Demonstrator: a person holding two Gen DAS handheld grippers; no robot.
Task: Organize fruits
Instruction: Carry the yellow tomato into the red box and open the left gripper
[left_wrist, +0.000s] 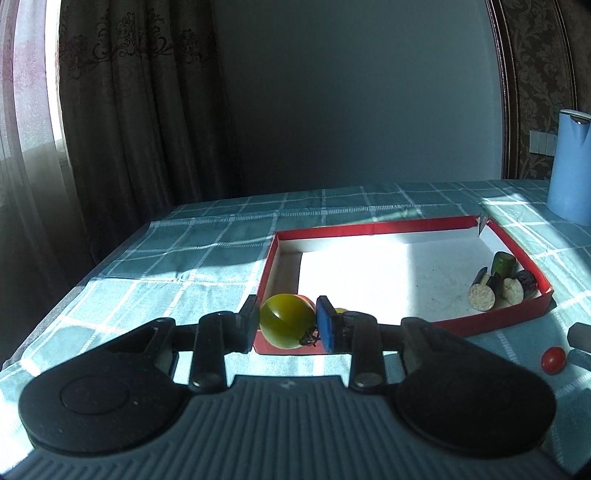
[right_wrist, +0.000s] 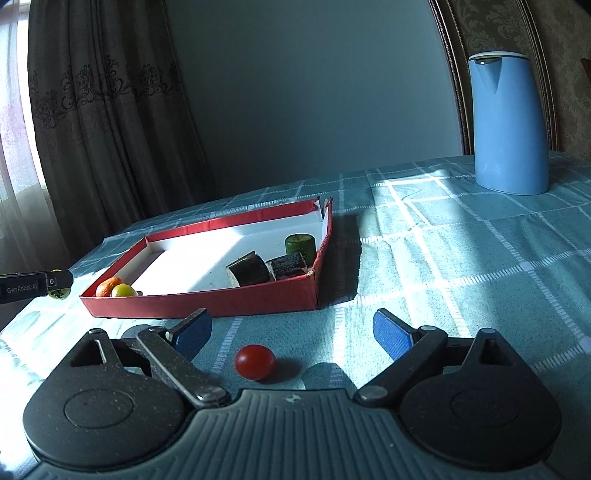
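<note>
My left gripper (left_wrist: 288, 326) is shut on a yellow-green tomato (left_wrist: 286, 325) with a dark stalk, held at the near left corner of the red box (left_wrist: 509, 317). An orange fruit (right_wrist: 108, 287) and a second yellow-green tomato (right_wrist: 123, 290) lie in that corner. My right gripper (right_wrist: 291, 338) is open and low over the cloth, with a red cherry tomato (right_wrist: 255, 362) lying between its fingers; the cherry tomato also shows in the left wrist view (left_wrist: 553, 360). The left gripper shows at the left edge of the right wrist view (right_wrist: 55, 290).
Cut vegetable pieces (right_wrist: 273, 264) lie in the box's right corner (left_wrist: 498, 282). A blue jug (right_wrist: 508, 123) stands at the back right on the checked tablecloth (right_wrist: 461, 258). Curtains hang beyond the table's far left edge.
</note>
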